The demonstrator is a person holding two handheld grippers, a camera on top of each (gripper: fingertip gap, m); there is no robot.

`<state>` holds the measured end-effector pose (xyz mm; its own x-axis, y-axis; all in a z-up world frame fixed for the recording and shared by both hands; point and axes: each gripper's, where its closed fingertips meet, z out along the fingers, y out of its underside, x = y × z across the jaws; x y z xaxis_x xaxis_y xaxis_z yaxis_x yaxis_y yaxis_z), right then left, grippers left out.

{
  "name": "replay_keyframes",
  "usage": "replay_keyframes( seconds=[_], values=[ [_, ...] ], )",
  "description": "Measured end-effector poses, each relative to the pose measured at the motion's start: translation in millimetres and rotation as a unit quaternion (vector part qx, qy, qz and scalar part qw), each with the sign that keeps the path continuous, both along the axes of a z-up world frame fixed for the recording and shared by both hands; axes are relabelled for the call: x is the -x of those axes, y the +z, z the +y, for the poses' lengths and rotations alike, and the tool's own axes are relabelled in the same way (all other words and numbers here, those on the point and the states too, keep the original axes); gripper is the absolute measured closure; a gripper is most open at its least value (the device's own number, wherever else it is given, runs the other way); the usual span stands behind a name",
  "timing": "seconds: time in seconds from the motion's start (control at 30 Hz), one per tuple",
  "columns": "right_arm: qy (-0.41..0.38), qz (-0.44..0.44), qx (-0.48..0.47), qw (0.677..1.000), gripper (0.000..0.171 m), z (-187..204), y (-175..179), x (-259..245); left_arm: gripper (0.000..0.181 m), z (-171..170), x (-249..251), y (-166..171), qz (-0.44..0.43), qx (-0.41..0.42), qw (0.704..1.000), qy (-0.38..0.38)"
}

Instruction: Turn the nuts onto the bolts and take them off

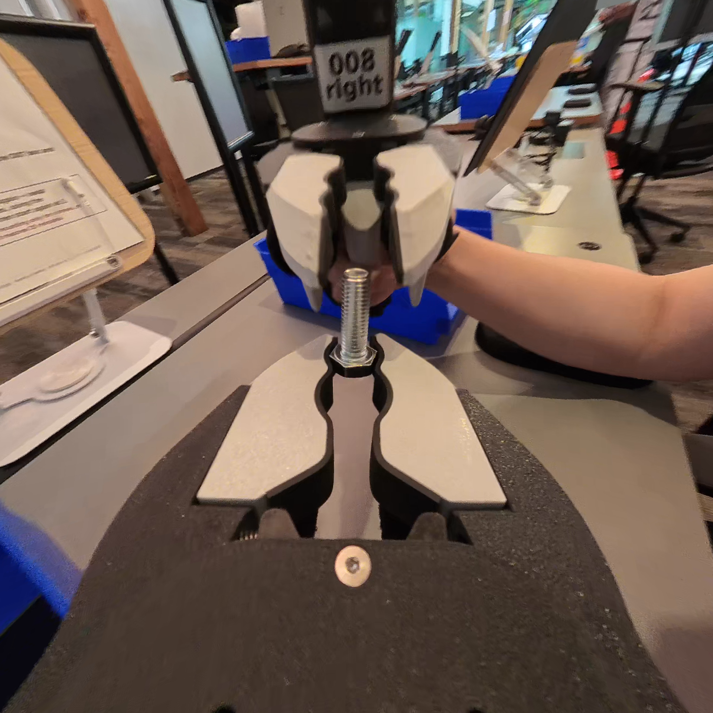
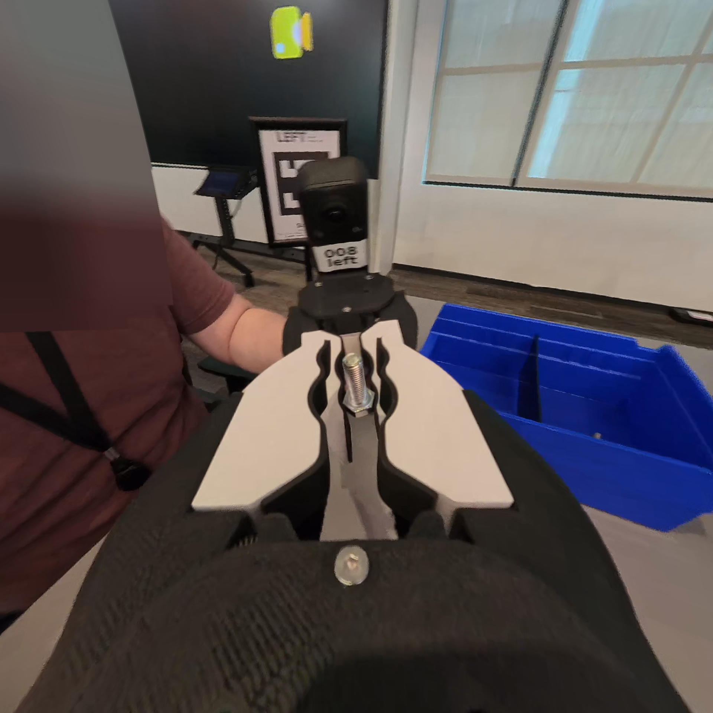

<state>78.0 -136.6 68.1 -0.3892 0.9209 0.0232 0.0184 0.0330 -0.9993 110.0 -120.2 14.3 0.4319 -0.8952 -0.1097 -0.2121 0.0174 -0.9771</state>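
Clamping the hexagonal base (image 1: 352, 357) of the silver threaded steel bolt (image 1: 354, 308) between its closed fingers, the left gripper (image 1: 353, 341) presumably kept the shaft from spinning. The right gripper (image 1: 366, 301) faced it, fingers apart on either side of the thread tip and gripping nothing. Whether that hexagon was a nut or the bolt's head stayed unclear. The blue plastic bin (image 1: 405, 320) behind was largely blocked.

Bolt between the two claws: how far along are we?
Done: the left claw is shut on the bolt at its hex end; whether that hex is a seated nut or the head, I cannot tell. In hand: the right claw is open around the bare thread tip, not gripping. Left: the turning itself, plus a small metal part lying in the blue bin.
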Motion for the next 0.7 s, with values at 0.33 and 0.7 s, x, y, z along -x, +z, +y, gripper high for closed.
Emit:
replay_keyframes(
  seconds=[0.33, 0.7],
  values=[
    [-0.097, -0.051, -0.022, 0.994, 0.161, 15, -6, 21, 0.166, 20, 21, 8, -0.020, 0.003, 0.997, 0.078],
    [-0.033, -0.035, 0.011, 0.999, 0.161, 5, -4, 14, 0.162, 2, 9, 15, -0.054, 0.010, 0.998, -0.001]
  ],
)
